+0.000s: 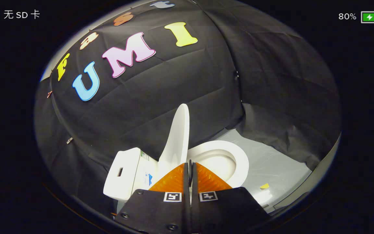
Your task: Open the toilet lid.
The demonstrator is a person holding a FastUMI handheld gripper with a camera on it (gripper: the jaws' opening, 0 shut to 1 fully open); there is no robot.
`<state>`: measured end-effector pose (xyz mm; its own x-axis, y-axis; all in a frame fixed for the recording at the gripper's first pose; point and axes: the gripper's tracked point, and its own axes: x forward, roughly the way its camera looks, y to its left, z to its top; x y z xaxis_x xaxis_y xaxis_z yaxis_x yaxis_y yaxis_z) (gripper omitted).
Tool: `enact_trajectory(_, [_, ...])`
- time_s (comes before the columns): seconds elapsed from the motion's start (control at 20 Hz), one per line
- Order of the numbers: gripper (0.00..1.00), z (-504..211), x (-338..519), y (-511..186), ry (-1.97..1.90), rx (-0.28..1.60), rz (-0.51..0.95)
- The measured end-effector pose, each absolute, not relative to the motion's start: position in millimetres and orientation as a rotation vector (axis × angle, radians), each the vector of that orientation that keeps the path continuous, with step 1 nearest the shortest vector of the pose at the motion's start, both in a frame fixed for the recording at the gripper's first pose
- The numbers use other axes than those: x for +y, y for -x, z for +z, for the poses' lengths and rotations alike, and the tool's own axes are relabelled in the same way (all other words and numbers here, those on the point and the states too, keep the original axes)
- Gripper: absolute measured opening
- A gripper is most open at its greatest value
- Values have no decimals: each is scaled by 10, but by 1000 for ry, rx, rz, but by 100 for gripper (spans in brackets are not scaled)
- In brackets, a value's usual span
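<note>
The white toilet stands just beyond my fingers, its tank [125,172] on the left and its bowl with the seat ring [240,162] on the right. The lid [178,136] is raised and stands nearly upright between them, leaning toward the tank, its rounded tip high against the black cloth. My gripper [189,162] is shut, fingers pressed together with nothing visible between them. The fingertips sit in front of the lid's lower edge and the near rim of the seat, and they hide the hinge area.
Black cloth wall [174,81] hangs close behind and around the toilet. A grey floor sheet [278,165] spreads to the right of the bowl, with a small yellow scrap [265,186] lying on it.
</note>
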<state>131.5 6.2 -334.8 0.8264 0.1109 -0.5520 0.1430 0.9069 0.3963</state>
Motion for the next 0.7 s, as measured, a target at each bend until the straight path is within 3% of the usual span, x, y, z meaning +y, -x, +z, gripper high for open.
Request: enact_trajectory(0.7, [6, -2741, 1033, -1277, -194, 503, -20])
